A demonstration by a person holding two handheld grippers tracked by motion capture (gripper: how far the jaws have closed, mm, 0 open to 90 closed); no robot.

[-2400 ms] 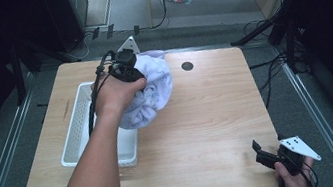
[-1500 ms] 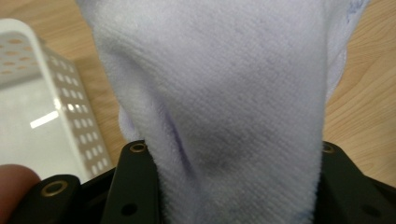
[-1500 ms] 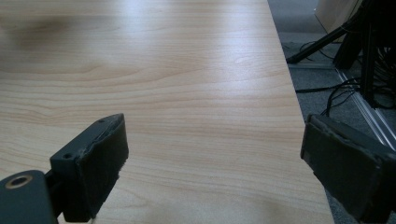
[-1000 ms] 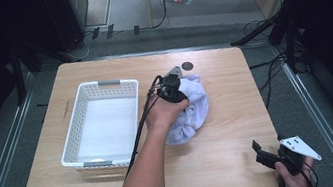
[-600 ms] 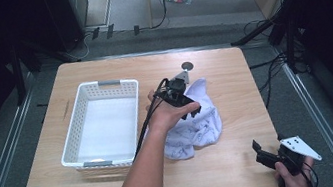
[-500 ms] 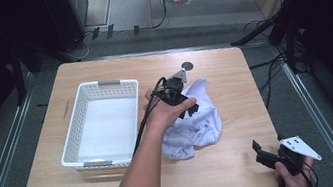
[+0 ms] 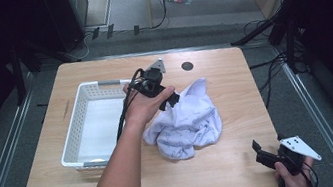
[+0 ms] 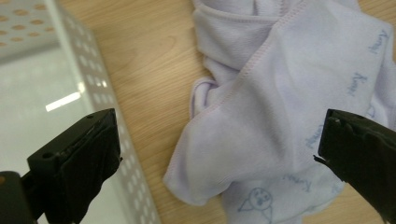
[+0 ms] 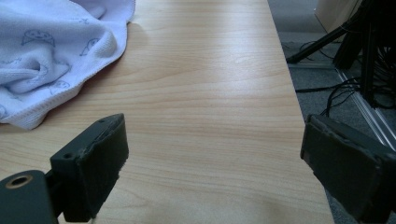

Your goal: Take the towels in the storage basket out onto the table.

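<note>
A pale lilac cloth (image 7: 187,123) with small blue prints lies crumpled on the wooden table (image 7: 216,65), to the right of a white perforated basket (image 7: 102,84). My left gripper (image 7: 171,100) hovers just over the cloth's left edge. Its jaws have just been opening and now stand wide with nothing between them. In the left gripper view, the left gripper (image 8: 217,133) spans the cloth (image 8: 280,88) and the basket wall (image 8: 88,65) below it. My right gripper (image 7: 261,153) rests open at the table's front right corner. In the right gripper view, the right gripper (image 9: 212,140) frames bare wood, with the cloth (image 9: 51,42) off to the left.
The basket holds nothing that I can see. A dark round hole (image 7: 187,65) sits near the table's far edge. Stands and cables (image 7: 271,31) crowd the floor past the right edge. Bare wood (image 9: 210,70) lies between the cloth and the right edge.
The left hand carried the cloth from the basket to the middle of the table, let go of it, then lifted back toward the basket. The right gripper stayed put.
</note>
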